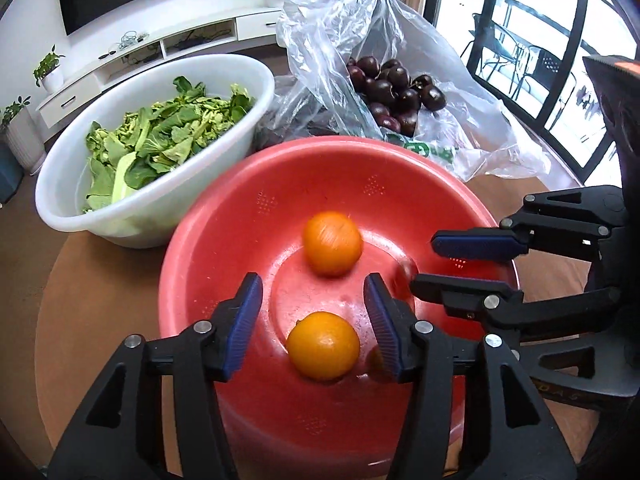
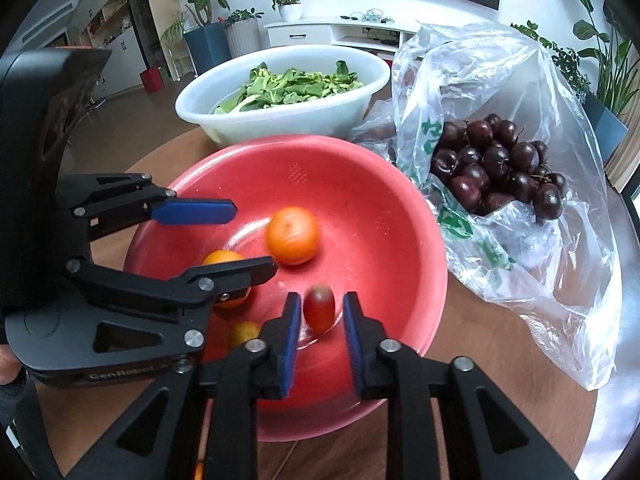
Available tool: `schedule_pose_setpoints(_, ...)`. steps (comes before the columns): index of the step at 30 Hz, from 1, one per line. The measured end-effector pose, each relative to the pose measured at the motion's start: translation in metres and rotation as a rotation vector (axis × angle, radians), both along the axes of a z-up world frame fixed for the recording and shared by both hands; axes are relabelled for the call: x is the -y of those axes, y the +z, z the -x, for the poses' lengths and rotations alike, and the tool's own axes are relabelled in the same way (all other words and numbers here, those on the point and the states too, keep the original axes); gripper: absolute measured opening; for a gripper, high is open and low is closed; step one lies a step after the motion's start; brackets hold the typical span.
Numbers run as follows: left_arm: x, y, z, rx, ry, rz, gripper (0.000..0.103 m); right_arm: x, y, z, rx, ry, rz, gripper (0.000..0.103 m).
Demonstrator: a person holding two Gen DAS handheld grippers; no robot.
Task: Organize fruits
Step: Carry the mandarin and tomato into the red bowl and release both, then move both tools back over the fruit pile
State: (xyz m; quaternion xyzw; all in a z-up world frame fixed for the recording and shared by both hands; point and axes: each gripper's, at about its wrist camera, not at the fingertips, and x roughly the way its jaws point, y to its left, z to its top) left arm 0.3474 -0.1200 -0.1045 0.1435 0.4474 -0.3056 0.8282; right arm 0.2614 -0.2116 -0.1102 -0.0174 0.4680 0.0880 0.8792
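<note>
A red colander bowl [image 1: 248, 216] [image 2: 360, 184] holds two oranges [image 1: 332, 243] [image 1: 323, 345], also in the right wrist view [image 2: 293, 235] [image 2: 224, 258]. My left gripper [image 1: 313, 316] is open above the nearer orange, touching nothing. My right gripper [image 2: 318, 322] is open over the bowl; a small dark red fruit [image 2: 319, 308] is between its pads, blurred, apart from both. A small yellow fruit [image 2: 243, 333] lies in the bowl behind my right gripper's left finger. Dark plums [image 1: 394, 92] [image 2: 500, 164] fill an open clear plastic bag [image 1: 344, 28] [image 2: 540, 248].
A white basin of green leafy vegetables [image 1: 160, 136] [image 2: 280, 92] stands behind the red bowl on the round wooden table [image 1: 92, 280] [image 2: 492, 364]. The bag lies to the right of the bowl. A TV cabinet and potted plants stand beyond the table.
</note>
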Motion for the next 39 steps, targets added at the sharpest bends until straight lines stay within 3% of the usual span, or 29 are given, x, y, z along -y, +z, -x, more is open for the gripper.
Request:
schedule_pose_setpoints(4, -0.005, 0.007, 0.007, 0.012, 0.008, 0.002, 0.052, 0.001, 0.002, 0.002, 0.005, 0.004, -0.008, 0.033)
schedule_pose_setpoints(6, -0.011, 0.016, 0.014, 0.024, 0.014, 0.017, 0.061, 0.003, 0.006, 0.007, 0.016, -0.008, -0.005, 0.034)
schedule_pose_setpoints(10, -0.028, 0.036, 0.036, 0.066, 0.032, 0.052, 0.074, 0.009, 0.022, 0.029, 0.053, -0.028, -0.023, 0.048)
schedule_pose_setpoints(12, -0.039, 0.046, 0.052, 0.086, 0.046, 0.078, 0.089, 0.014, 0.033, 0.045, 0.076, -0.045, -0.045, 0.058)
schedule_pose_setpoints(14, -0.056, 0.055, 0.075, 0.101, 0.064, 0.129, 0.094, 0.019, 0.041, 0.063, 0.096, -0.054, -0.088, 0.068)
schedule_pose_setpoints(15, -0.061, 0.057, 0.083, 0.105, 0.07, 0.145, 0.102, 0.02, 0.046, 0.074, 0.105, -0.054, -0.114, 0.07)
schedule_pose_setpoints(19, -0.098, 0.061, 0.132, 0.126, 0.14, 0.23, 0.103, 0.017, 0.056, 0.127, 0.16, -0.044, -0.193, 0.08)
schedule_pose_setpoints(24, -0.134, 0.048, 0.194, 0.121, 0.204, 0.245, 0.103, -0.017, 0.05, 0.188, 0.182, 0.023, -0.232, 0.081)
schedule_pose_setpoints(28, -0.151, 0.034, 0.251, 0.113, 0.223, 0.247, 0.103, -0.059, 0.033, 0.219, 0.176, 0.114, -0.152, 0.081)
schedule_pose_setpoints(30, -0.158, 0.027, 0.277, 0.106, 0.229, 0.245, 0.103, -0.072, 0.022, 0.22, 0.148, 0.134, -0.127, 0.079)
schedule_pose_setpoints(32, -0.164, 0.021, 0.296, 0.098, 0.237, 0.241, 0.103, -0.08, 0.011, 0.216, 0.107, 0.141, -0.11, 0.072)
schedule_pose_setpoints(39, -0.176, 0.007, 0.324, 0.055, 0.28, 0.258, 0.103, -0.093, -0.012, 0.199, 0.042, 0.148, -0.01, 0.064)
